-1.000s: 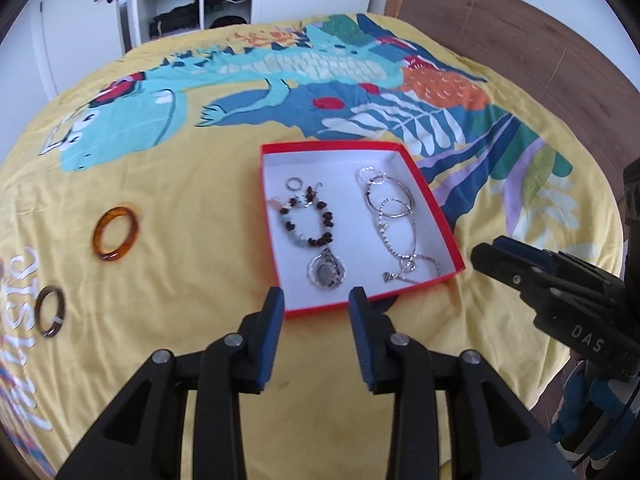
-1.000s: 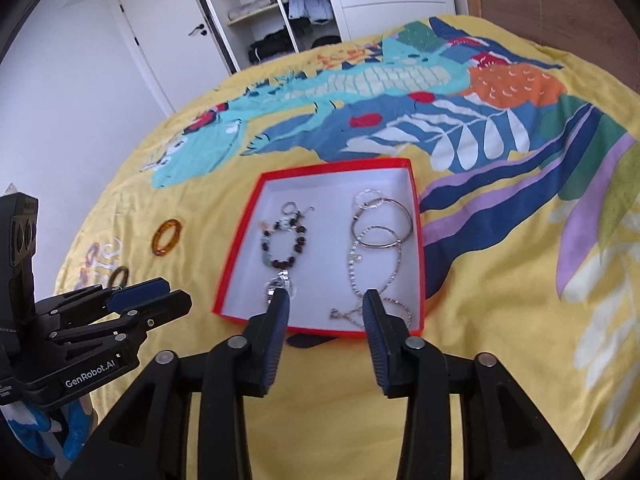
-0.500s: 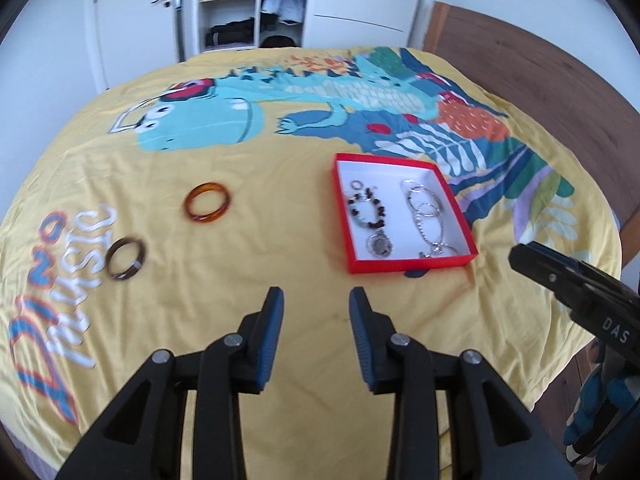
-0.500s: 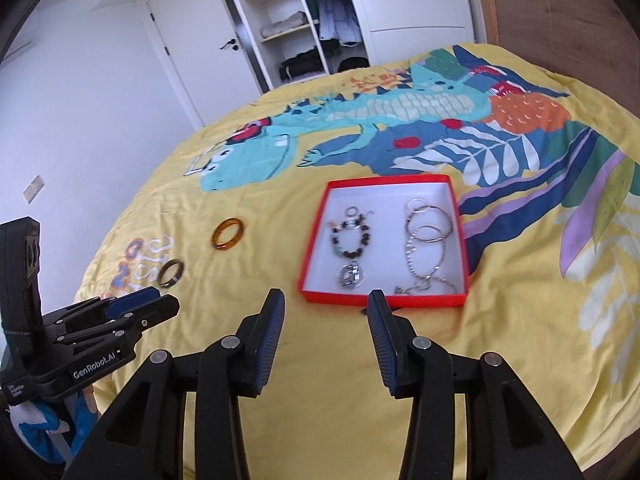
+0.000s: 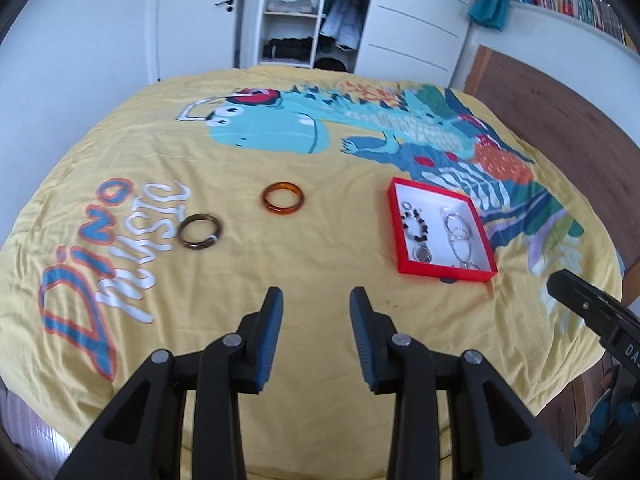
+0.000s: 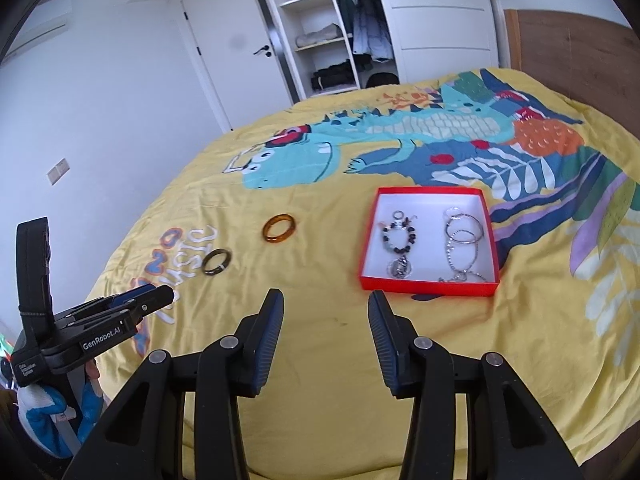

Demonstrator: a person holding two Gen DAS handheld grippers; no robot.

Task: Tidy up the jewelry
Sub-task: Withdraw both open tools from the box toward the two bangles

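Note:
A red box (image 6: 428, 285) with a white inside sits on the yellow bedspread. It holds a dark beaded bracelet (image 6: 413, 236), a round silver pendant (image 6: 400, 268) and silver hoops with a chain (image 6: 476, 222). Left of the box, an amber bangle (image 6: 276, 241) and a dark brown bangle (image 6: 210, 270) lie loose on the cloth. In the left wrist view the same box (image 5: 440, 270), amber bangle (image 5: 282, 211) and dark bangle (image 5: 198, 245) show. My left gripper (image 5: 316, 300) hovers short of them, jaws opening, nothing between them. My right gripper (image 6: 326, 304) is open and empty, short of the box.
The bedspread (image 5: 320, 160) carries a dinosaur print. Behind the bed stand a white wardrobe (image 6: 336, 28) with open shelves and a door. A wooden headboard (image 5: 560, 120) runs along the right. The bed's near edge lies under both grippers.
Both grippers have pulled back and risen from the box, which now looks smaller and farther. The left one swung left, bringing both loose bangles toward the middle of its view.

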